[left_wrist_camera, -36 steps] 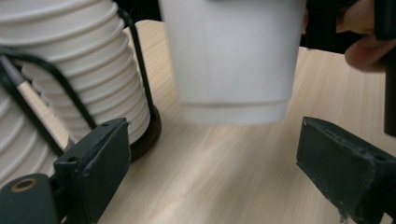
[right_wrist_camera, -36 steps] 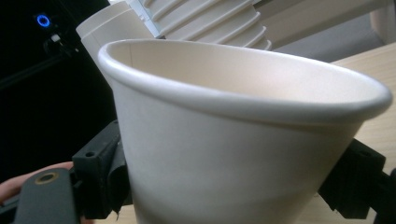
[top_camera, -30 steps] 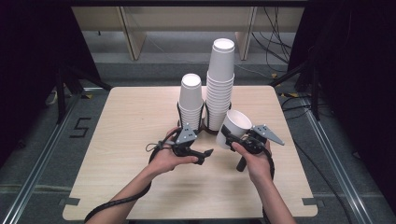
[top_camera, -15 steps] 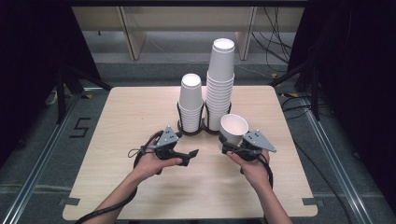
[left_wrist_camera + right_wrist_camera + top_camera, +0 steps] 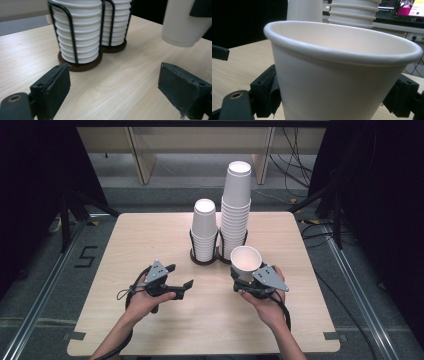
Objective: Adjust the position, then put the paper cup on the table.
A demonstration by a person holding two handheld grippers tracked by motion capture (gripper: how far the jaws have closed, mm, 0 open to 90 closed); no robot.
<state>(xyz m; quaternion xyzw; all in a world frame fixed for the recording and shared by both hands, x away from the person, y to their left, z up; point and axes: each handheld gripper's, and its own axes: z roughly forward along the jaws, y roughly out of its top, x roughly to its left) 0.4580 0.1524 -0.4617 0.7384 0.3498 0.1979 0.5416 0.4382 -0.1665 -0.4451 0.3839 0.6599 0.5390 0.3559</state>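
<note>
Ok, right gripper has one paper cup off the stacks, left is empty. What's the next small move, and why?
Probably lower the cup straight down onto the bare table in front of the holder, then release. The right gripper clamps it mouth-up, and the left gripper view shows its base hanging above the wood. The left gripper stands open and apart from the cup, with nothing between its jaws.

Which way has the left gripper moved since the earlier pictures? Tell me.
Yes. In the high view the left gripper has drawn back from the short cup stack, toward the table's near-left side.
</note>
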